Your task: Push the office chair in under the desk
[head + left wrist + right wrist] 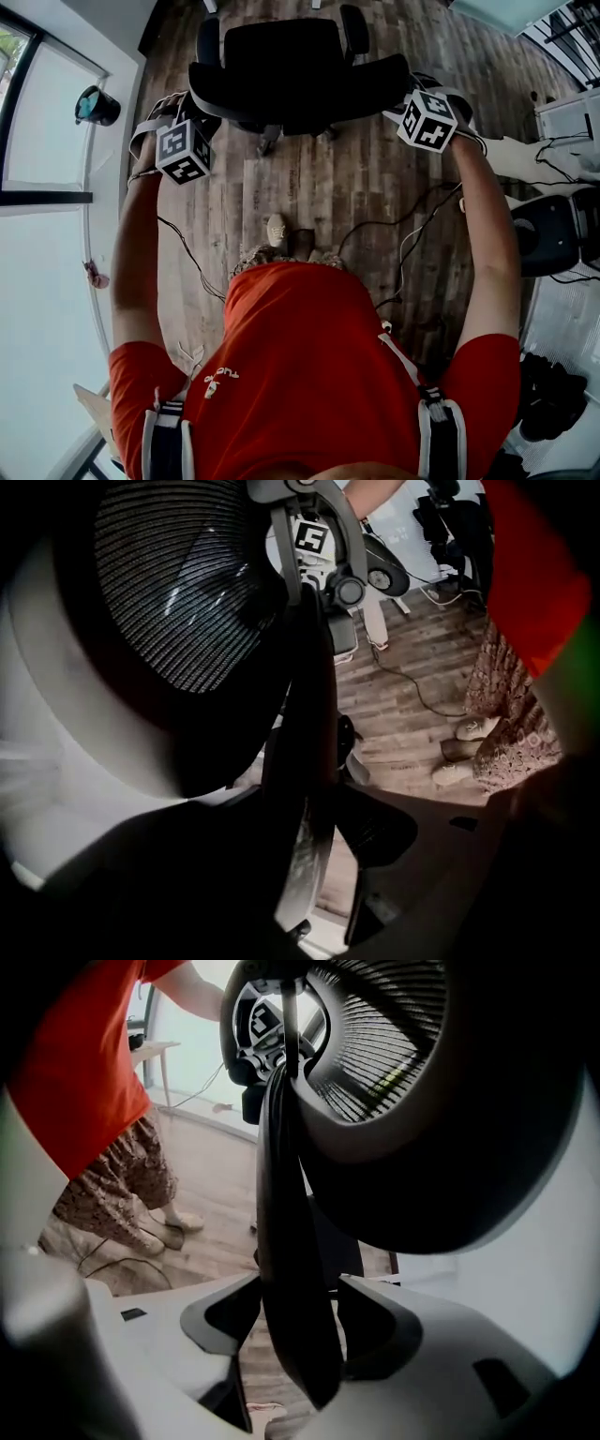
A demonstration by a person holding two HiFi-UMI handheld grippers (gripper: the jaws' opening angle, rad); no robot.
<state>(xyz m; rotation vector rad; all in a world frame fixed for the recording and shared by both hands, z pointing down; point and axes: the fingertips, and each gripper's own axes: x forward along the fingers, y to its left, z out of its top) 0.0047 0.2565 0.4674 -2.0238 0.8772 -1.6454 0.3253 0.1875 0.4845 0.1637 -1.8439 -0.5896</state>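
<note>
Two grippers, both wide open: our left gripper (194, 111) and right gripper (415, 87) each have side edge of chair (281, 66) between jaws. Chair stands on wood floor (366, 187) before us.

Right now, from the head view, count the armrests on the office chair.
2. One armrest stands left of the seat in the head view, the other armrest right of it. None appears hidden.

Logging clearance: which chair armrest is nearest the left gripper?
The armrest at the head view's left, just beyond the left gripper; the other armrest sits across the seat, nearer the right gripper.
</note>
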